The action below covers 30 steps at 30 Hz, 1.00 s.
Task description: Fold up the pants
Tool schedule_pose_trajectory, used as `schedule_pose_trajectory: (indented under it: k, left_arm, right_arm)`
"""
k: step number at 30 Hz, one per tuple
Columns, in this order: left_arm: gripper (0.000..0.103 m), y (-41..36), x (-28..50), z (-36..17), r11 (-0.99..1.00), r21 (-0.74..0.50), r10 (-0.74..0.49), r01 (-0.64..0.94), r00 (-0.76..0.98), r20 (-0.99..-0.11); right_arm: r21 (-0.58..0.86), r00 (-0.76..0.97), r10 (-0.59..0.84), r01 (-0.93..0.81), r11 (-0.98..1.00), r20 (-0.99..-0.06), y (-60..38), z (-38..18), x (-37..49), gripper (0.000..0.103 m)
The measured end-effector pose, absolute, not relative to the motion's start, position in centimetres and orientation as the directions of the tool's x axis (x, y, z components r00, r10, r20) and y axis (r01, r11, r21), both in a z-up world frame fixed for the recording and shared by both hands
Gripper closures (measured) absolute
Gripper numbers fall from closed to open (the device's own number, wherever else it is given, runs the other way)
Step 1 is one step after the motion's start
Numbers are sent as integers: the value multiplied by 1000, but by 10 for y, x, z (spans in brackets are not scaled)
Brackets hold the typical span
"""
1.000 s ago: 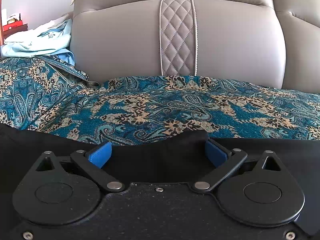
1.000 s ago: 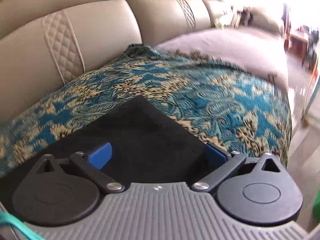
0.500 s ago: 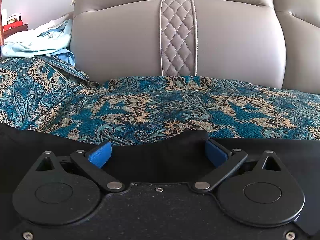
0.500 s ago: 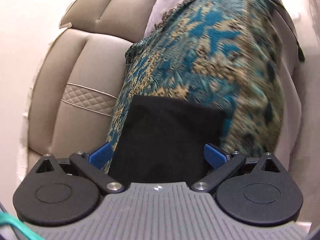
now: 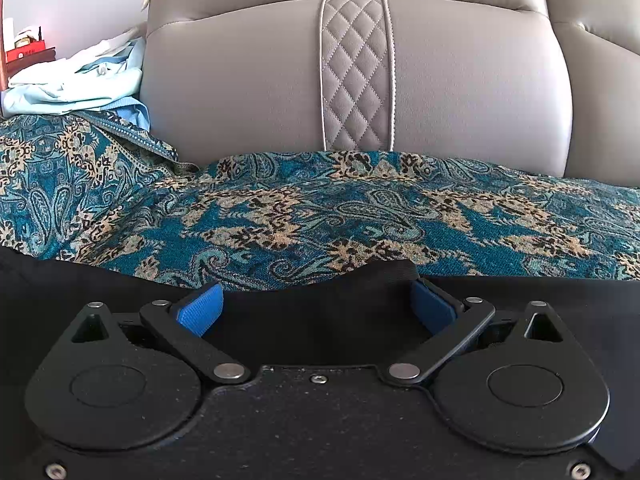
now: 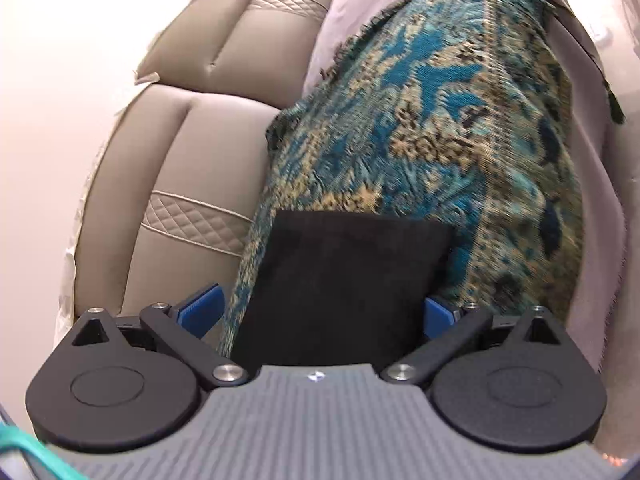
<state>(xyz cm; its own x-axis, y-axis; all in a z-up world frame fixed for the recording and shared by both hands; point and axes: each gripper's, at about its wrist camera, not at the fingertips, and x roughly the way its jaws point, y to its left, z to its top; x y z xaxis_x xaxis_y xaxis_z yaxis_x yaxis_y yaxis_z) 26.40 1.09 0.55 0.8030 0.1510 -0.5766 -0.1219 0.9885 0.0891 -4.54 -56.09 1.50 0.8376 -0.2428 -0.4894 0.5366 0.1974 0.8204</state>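
The pants (image 5: 312,320) were matt black cloth, soft in look. The throw (image 5: 320,216) under them was a rough woven fabric. The sofa backrest (image 5: 240,88) looked like smooth leather with a slight shine, and its middle strip (image 5: 356,72) was quilted with stitching.

The black pants (image 5: 320,320) run off both side edges of the left wrist view, and the left gripper (image 5: 316,304) body hides their near part; whether its blue pads (image 5: 200,312) touch the cloth cannot be told; in the right wrist view the patterned throw (image 6: 460,140) is smeared by blur, and the right gripper (image 6: 320,316) covers the pants' near end; a teal cord (image 6: 24,448) is cut off at the corner.
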Motion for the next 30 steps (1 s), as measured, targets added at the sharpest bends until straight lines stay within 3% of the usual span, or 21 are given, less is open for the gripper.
schedule_pose_trajectory:
  k: [5, 12, 15, 16, 17, 20, 24, 30]
  left_arm:
    - [2, 11, 264, 5, 988, 92, 155, -125, 802, -577]
    - [2, 11, 264, 5, 988, 92, 156, -126, 802, -577]
    - [2, 11, 265, 6, 988, 88, 154, -127, 801, -578]
    - [2, 11, 265, 6, 988, 88, 155, -127, 801, -579]
    - [2, 11, 265, 6, 988, 87, 155, -129, 800, -579]
    - [1, 14, 266, 6, 989, 67, 144, -130, 796, -588]
    - [0, 22, 268, 6, 990, 4, 114, -141, 785, -609]
    - [0, 19, 266, 6, 989, 20, 131, -150, 784, -607]
  right_arm:
    - [793, 832, -248, 551, 262, -496, -559, 20, -31, 10]
    - [618, 772, -253, 624, 479, -583, -544, 33, 4, 28]
    - [552, 740, -269, 649, 524, -616, -543, 35, 16, 53]
    - [525, 721, -287, 668, 528, -631, -542, 37, 20, 73]
    - [510, 705, -290, 683, 523, -647, -542, 38, 24, 88]
    - [518, 694, -291, 699, 493, -659, -536, 42, 33, 90]
    - [434, 732, -282, 619, 655, -620, -485, 64, 68, 91]
    - [241, 812, -21, 198, 950, -584, -311, 79, 114, 94]
